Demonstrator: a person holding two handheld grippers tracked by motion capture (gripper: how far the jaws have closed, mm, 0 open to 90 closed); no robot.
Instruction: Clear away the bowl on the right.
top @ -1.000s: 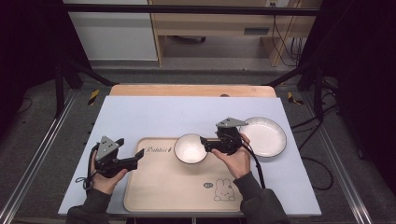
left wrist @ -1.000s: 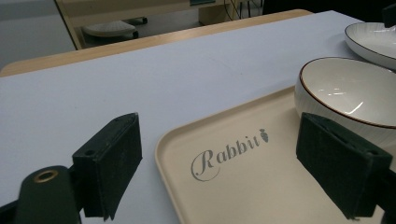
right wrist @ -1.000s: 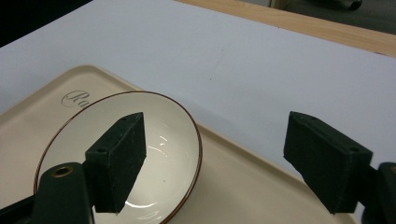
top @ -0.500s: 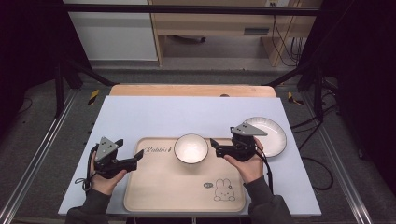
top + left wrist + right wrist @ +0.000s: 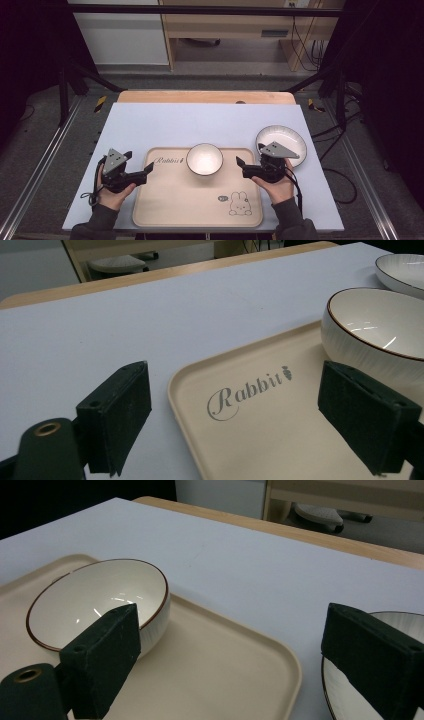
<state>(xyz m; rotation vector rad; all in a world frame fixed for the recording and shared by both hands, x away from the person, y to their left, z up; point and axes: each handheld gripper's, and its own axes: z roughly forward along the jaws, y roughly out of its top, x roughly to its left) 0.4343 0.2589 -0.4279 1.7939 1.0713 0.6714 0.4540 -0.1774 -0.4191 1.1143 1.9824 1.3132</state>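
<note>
— Black left tongs (image 5: 141,173), spread wide, empty, at the beige tray's (image 5: 165,215) left edge?
— Yes. Right tongs (image 5: 241,167) spread too, over its right edge, gripping nothing.
— White bowl (image 5: 204,159)?
— On the tray's far side, between both tongs.
— Plate (image 5: 290,139)?
— Beside the tray on the pale tabletop (image 5: 200,125); possibly touching the right tongs' body.

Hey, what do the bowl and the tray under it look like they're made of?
The bowl looks like glazed ceramic: glossy white inside with sharp light reflections, a thin brown rim and fine ribbing on the outer wall. The tray looks like matte beige plastic or melamine, though that is less certain: a smooth, even surface, rounded moulded corners, and printed "Rabbit" lettering with a rabbit drawing.
</note>
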